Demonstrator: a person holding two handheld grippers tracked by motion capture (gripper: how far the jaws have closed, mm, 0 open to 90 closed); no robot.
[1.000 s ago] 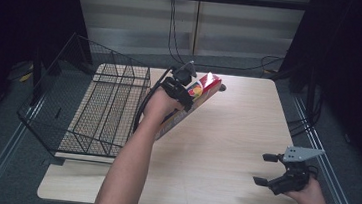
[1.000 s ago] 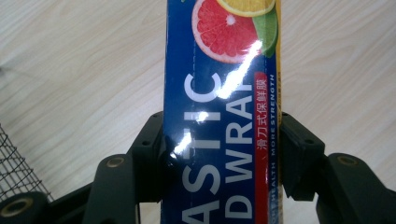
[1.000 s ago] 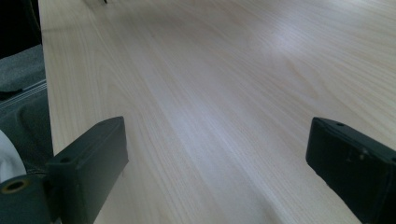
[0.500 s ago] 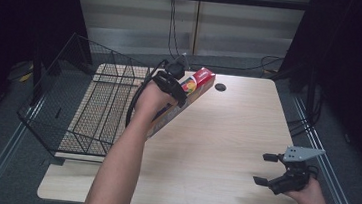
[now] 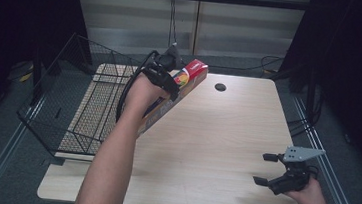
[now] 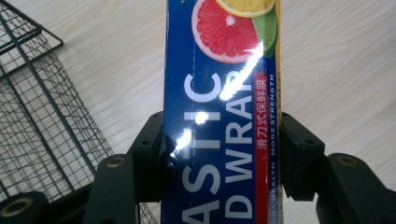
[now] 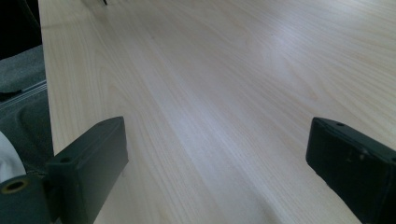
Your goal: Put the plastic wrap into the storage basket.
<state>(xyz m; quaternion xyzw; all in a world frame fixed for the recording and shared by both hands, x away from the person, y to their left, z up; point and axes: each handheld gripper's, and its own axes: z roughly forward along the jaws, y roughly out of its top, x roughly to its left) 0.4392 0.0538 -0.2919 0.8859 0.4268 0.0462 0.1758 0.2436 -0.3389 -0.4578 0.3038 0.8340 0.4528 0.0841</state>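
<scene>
A long blue and red plastic wrap box [image 5: 183, 84] with citrus pictures hangs tilted above the table's left part, next to the wire basket. My left gripper [image 5: 164, 75] is shut on it near its upper end. In the left gripper view both black jaws press the sides of the plastic wrap box [image 6: 219, 116], so the left gripper [image 6: 222, 154] holds it firmly. My right gripper [image 5: 265, 169] rests low at the table's front right, open, with nothing between its jaws. In the right gripper view the right gripper [image 7: 217, 158] looks over bare wood.
A black wire basket [image 5: 76, 104] stands on the left part of the light wooden table [image 5: 226, 136], its mesh [image 6: 42, 121] close beside the box. A round dark hole [image 5: 220, 87] sits near the table's far edge. Cables hang behind the table.
My left hand has lifted the box and carried it leftward toward the basket, tilting it steeper. The right gripper has stayed where it was.
</scene>
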